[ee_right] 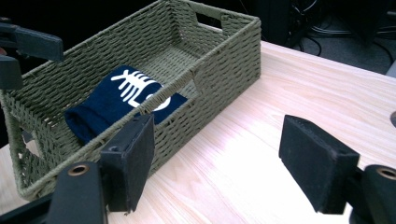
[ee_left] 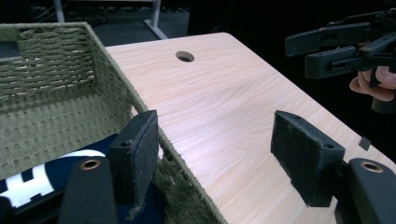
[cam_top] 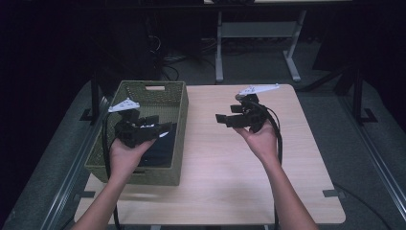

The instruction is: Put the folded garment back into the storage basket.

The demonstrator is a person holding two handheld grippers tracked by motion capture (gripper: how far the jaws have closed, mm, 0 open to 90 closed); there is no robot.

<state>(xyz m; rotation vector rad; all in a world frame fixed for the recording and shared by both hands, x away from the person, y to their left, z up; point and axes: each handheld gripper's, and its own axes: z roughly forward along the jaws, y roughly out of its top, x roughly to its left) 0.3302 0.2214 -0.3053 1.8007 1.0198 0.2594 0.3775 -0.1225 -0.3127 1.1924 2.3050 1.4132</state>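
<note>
A green woven basket (cam_top: pixel 149 84) stands on the left of the light wooden table (cam_top: pixel 225 167). A folded navy cloth with a white print (ee_right: pixel 116 98) lies flat on its bottom, at the end near the person. My left gripper (cam_top: pixel 160 127) hangs over the basket's right wall (ee_left: pixel 140 105), open, with nothing between its pads. My right gripper (cam_top: pixel 221 119) hovers above the middle of the table, its jaws pointing left toward the basket (ee_right: pixel 224 60). It is open and empty too (ee_right: pixel 219 158). The right gripper (ee_left: pixel 299 55) also shows off to the right in the left gripper view.
A round cable hole (ee_left: pixel 185 56) sits near the table's far edge. Bare tabletop stretches from the basket to the right edge. Beyond the table stand the white legs of another desk (cam_top: pixel 219 48), with cables on the dark floor.
</note>
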